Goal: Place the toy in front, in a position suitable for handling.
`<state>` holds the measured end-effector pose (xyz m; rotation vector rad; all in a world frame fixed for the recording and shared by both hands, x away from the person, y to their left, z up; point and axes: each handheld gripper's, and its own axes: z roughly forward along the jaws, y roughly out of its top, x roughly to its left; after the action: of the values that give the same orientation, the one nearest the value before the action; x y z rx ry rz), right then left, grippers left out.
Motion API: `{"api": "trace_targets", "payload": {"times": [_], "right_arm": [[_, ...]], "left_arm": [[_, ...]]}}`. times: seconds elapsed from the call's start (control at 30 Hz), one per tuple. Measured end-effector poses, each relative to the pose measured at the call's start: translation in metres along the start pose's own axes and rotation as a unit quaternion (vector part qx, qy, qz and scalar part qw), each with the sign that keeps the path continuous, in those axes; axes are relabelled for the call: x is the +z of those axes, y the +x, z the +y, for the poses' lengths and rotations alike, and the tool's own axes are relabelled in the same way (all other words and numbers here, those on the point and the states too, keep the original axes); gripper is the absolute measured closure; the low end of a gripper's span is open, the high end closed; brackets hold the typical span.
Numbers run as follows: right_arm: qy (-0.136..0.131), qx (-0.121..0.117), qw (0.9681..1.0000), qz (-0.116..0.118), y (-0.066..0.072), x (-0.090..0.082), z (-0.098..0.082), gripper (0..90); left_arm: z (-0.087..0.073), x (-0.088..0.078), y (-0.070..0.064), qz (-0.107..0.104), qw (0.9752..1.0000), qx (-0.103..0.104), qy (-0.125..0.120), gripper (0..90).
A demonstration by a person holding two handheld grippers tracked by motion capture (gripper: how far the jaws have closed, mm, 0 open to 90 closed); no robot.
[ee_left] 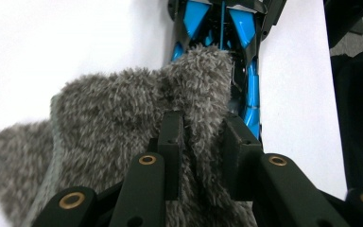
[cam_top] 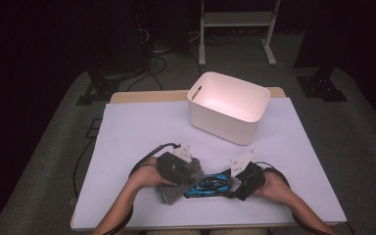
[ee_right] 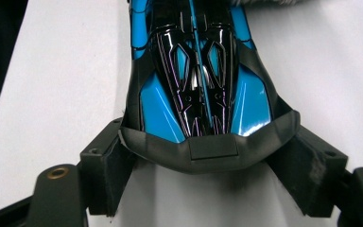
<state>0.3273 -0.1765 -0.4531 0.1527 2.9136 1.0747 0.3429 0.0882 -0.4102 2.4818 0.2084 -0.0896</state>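
White table cover (cam_top: 142, 127) spans the work area, lying flat over a wooden tabletop whose edge shows at the far side. White plastic bin (cam_top: 228, 106) stands toward the far edge, right of centre, well apart from both hands. Near edge, centre: grey fluffy cloth (cam_top: 176, 188) lies partly on the cover and partly over one end of the blue-and-black toy car (cam_top: 210, 185), which sits lengthwise between the two grippers. Left gripper (cam_top: 175, 166) rests on top of the cloth; in the left gripper view its jaws are pinched together on a raised fold of the cloth (ee_left: 123, 109), with the car (ee_left: 250, 90) just beyond the fold. Right gripper (cam_top: 245, 180) is at the opposite end of the car; in the right gripper view its jaws stand wide apart, one pad against each side of the car's dark bumper (ee_right: 208, 151), clamping it. Car wheels-down on the cover as far as can be judged.
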Motion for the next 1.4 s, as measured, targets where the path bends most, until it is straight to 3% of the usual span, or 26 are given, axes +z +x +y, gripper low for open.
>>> {"api": "trace_targets", "payload": {"times": [0.07,0.13,0.23,0.43,0.67,0.93,1.13,1.3,1.4], "right_arm": [[-0.005,0.007,1.0,-0.003,0.001,0.0,-0.002,23.7],[-0.012,0.035,0.9993,0.003,0.001,-0.001,-0.003,19.7],[-0.001,0.066,0.9977,0.017,-0.001,-0.006,-0.003,16.9],[0.001,0.098,0.9949,0.024,-0.008,-0.017,0.001,16.3],[-0.002,0.099,0.9944,0.039,-0.019,-0.021,0.021,16.7],[0.035,0.103,0.9925,0.055,-0.03,-0.009,0.025,21.8],[0.037,0.133,0.9881,0.069,-0.036,-0.007,0.02,22.3],[0.03,0.162,0.9817,0.096,-0.04,-0.003,0.016,23.9],[0.021,0.175,0.9769,0.121,-0.041,-0.001,0.015,31.9]], "left_arm": [[0.001,0.005,0.0,-0.006,1.0,0.001,-0.003,72.1],[0.001,0.008,-0.001,-0.008,0.9999,-0.001,-0.009,72.1],[0.0,0.008,-0.003,-0.003,1.0,-0.003,-0.004,72.2],[0.0,0.008,-0.002,-0.004,1.0,-0.004,0.003,72.2],[-0.001,0.007,-0.003,-0.002,1.0,-0.002,-0.001,72.1],[0.0,0.007,-0.002,-0.003,1.0,0.0,0.002,71.9],[0.002,0.004,-0.001,-0.007,0.9999,-0.002,0.01,71.2],[0.002,0.001,0.002,-0.01,0.9999,-0.008,0.01,70.9],[0.001,-0.001,0.004,-0.011,0.9998,-0.013,0.004,70.1]]}}
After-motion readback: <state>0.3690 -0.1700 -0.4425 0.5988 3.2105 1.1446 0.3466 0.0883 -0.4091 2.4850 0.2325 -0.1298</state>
